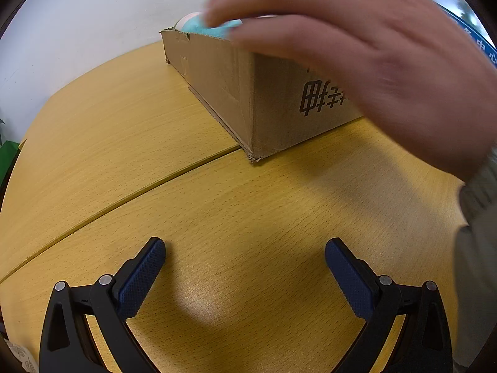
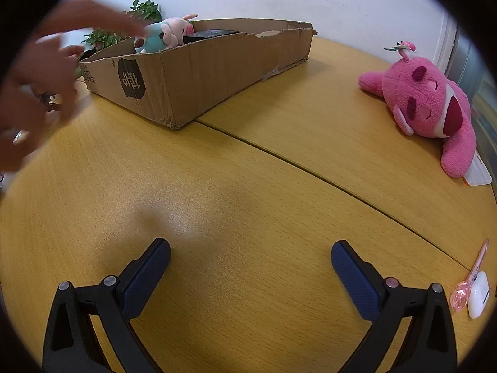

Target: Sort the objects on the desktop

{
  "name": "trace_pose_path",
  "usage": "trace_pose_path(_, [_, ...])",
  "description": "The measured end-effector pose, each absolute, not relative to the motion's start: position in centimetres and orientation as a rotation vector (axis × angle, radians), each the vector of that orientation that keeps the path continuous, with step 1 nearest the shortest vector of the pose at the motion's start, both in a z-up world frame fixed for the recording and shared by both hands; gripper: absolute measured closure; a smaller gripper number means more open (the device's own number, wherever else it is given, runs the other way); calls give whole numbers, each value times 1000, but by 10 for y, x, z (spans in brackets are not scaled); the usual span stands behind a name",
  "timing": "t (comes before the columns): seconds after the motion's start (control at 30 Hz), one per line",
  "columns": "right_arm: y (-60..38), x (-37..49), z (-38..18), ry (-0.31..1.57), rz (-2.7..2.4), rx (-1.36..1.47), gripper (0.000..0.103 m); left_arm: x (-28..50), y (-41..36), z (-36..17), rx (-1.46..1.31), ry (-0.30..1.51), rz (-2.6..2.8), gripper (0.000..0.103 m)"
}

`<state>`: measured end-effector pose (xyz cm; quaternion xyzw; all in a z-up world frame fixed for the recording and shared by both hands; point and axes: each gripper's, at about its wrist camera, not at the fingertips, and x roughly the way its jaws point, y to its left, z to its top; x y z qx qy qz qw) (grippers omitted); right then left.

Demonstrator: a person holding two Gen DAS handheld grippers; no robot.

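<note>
With both sets of jaws spread wide and empty over the table (image 2: 248,161), the pink plush bear (image 2: 425,105) at two o'clock is best approached squarely and lifted clear into the cardboard box (image 2: 198,74) at eleven o'clock.

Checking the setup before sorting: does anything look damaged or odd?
The cardboard box has a torn, ragged top rim at its far end. A blurred bare hand reaches over it, in front of both cameras.
</note>
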<state>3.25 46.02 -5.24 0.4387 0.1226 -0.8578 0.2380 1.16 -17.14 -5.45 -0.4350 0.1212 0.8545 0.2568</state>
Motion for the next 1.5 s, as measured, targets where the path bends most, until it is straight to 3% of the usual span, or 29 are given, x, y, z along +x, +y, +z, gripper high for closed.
trace_pose_path(1.5, [461,33,-53,338,-2351,1200,0,12,-174,-51,-1178,332,2315,0])
